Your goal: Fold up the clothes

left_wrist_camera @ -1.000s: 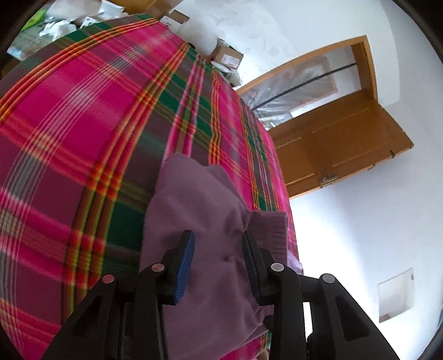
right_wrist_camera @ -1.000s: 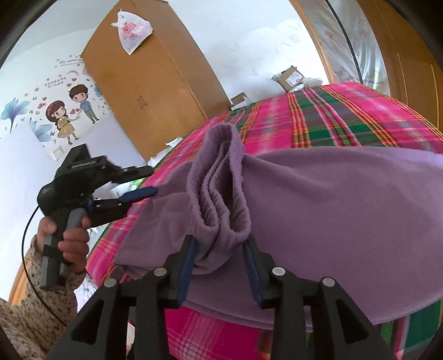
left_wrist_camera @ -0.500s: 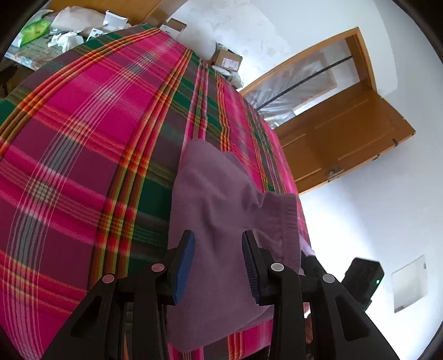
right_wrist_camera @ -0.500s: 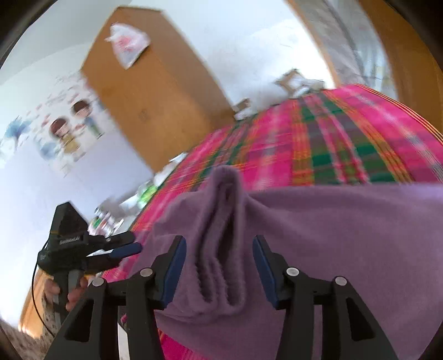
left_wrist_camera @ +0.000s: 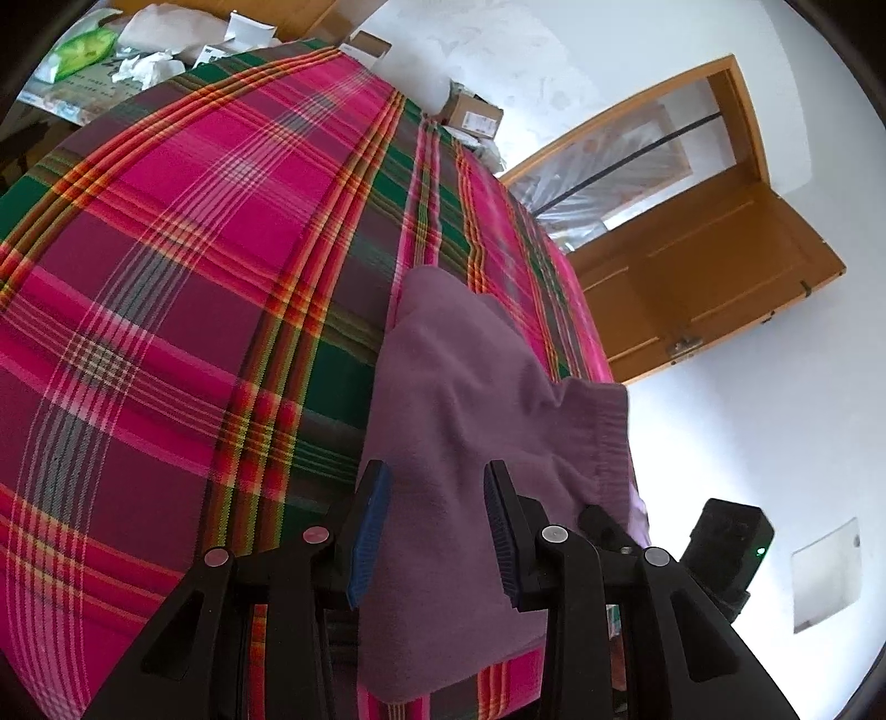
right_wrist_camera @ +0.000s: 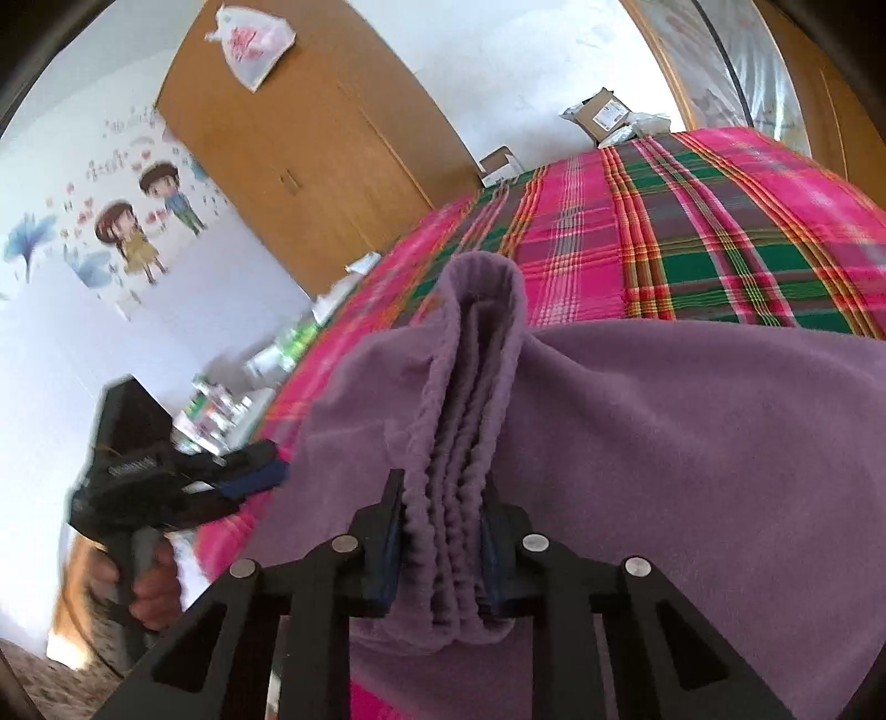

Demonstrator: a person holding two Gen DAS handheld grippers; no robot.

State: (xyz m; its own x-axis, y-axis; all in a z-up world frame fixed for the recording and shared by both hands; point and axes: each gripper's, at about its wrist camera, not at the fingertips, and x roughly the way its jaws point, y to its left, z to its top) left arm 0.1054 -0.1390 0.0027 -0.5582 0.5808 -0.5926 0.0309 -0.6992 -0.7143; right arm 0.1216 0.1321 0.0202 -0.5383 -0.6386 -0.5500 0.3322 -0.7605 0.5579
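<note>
A purple garment (left_wrist_camera: pixel 459 387) lies on a pink and green plaid bedspread (left_wrist_camera: pixel 194 277), near its edge. My left gripper (left_wrist_camera: pixel 436 476) hovers open above the garment's near end, and nothing is pinched between its blue pads. In the right wrist view the same garment (right_wrist_camera: pixel 664 415) spreads to the right. Its gathered waistband (right_wrist_camera: pixel 470 399) stands up in a bunch. My right gripper (right_wrist_camera: pixel 443 498) has its jaws closing on that bunch, with the pads pressing the folds. The left gripper (right_wrist_camera: pixel 249 476) shows at the left, held by a hand (right_wrist_camera: pixel 149 587), apart from the cloth.
A wooden wardrobe (right_wrist_camera: pixel 332 138) with a plastic bag (right_wrist_camera: pixel 252 47) on top stands beyond the bed. An open wooden door (left_wrist_camera: pixel 692 277) is at the right. Cardboard boxes (left_wrist_camera: pixel 470 113) and loose papers and packets (left_wrist_camera: pixel 138 50) lie past the far edge.
The right jaws spread wider, then came together on the bunched waistband. The left gripper drew slightly back along the garment, still open. The right gripper's body has come into the left wrist view.
</note>
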